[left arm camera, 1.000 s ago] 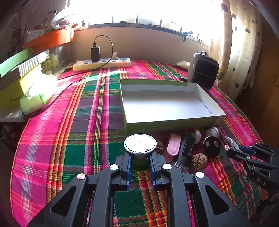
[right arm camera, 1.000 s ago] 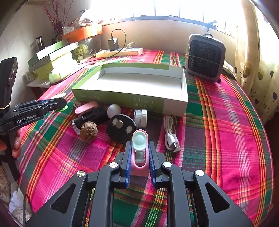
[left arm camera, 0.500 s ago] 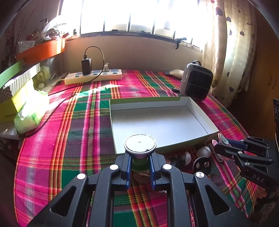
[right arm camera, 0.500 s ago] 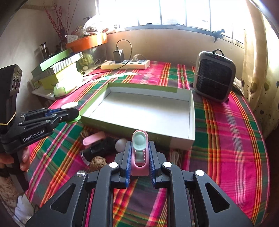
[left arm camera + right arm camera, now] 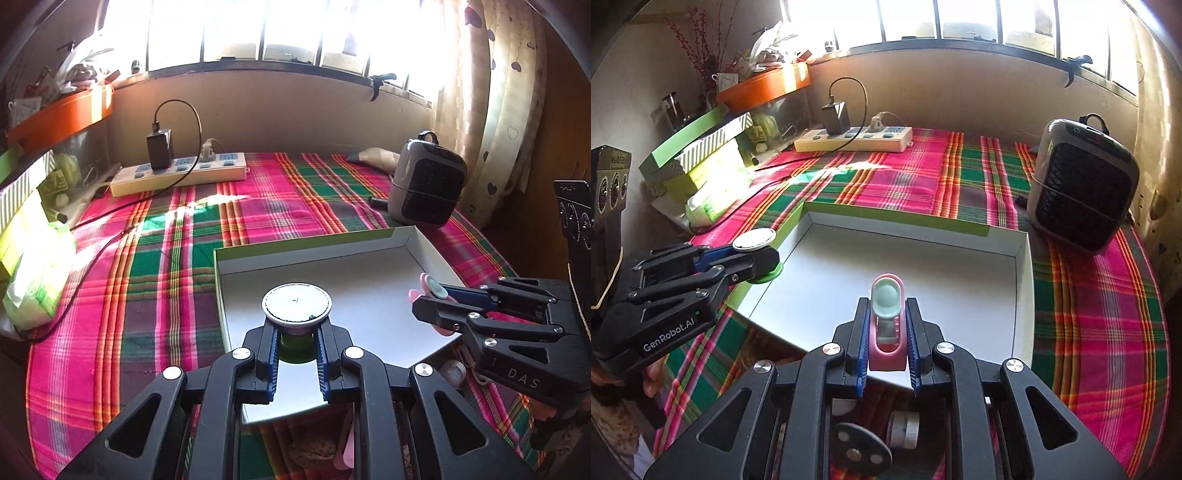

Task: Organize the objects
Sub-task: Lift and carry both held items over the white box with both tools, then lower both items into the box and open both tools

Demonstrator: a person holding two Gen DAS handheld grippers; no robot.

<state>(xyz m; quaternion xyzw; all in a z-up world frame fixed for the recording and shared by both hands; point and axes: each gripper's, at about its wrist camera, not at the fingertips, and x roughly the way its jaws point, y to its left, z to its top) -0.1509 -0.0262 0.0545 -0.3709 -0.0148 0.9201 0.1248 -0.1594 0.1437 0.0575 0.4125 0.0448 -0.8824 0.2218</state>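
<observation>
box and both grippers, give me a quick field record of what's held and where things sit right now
left gripper: shut on green jar with silver lid, held over the box's near left part
right gripper: shut on pink clip, held over the box's near edge
box: open, shallow, white inside, green outer walls, nothing lying in it
table cover: plaid tablecloth
behind box: power strip, small heater
left on cloth below grippers: black disc, small white jar
</observation>
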